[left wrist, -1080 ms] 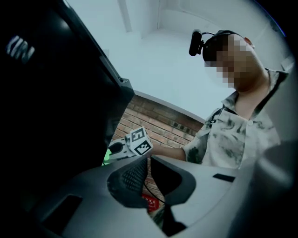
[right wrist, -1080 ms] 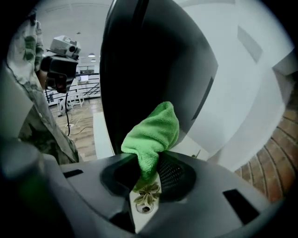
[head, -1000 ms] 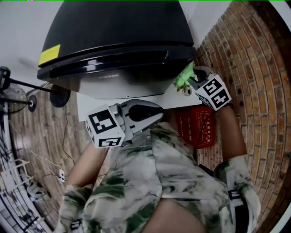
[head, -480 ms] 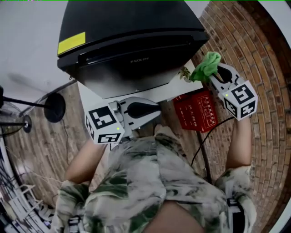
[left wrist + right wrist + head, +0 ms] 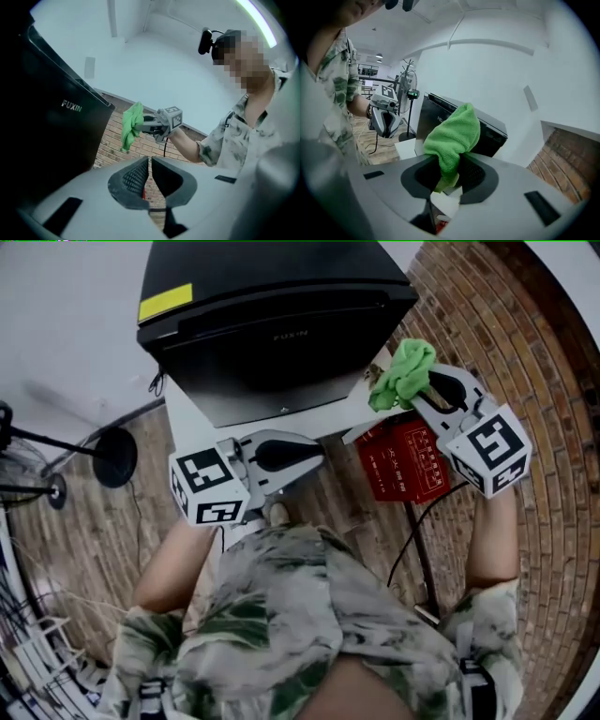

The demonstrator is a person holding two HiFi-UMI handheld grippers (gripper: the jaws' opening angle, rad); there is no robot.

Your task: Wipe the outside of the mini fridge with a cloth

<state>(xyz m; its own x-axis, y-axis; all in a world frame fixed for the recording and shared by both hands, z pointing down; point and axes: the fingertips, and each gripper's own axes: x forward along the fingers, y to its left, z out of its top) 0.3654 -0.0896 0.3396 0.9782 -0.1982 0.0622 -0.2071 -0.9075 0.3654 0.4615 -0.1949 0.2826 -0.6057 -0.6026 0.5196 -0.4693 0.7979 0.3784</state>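
Note:
The black mini fridge stands on a white stand at the top of the head view. My right gripper is shut on a bunched green cloth and holds it in the air just off the fridge's front right corner, apart from it. In the right gripper view the cloth bulges up out of the jaws, with the fridge behind it. My left gripper hovers below the fridge front, shut and holding nothing. The left gripper view shows the fridge, the cloth and the right gripper.
A red box lies on the brick-pattern floor under my right gripper, with a black cable beside it. A standing fan's base and pole are at the left. A white wall runs behind the fridge.
My right gripper lifted the green cloth from the fridge's lower right corner and now holds it higher beside the front. The left gripper stayed about where it was.

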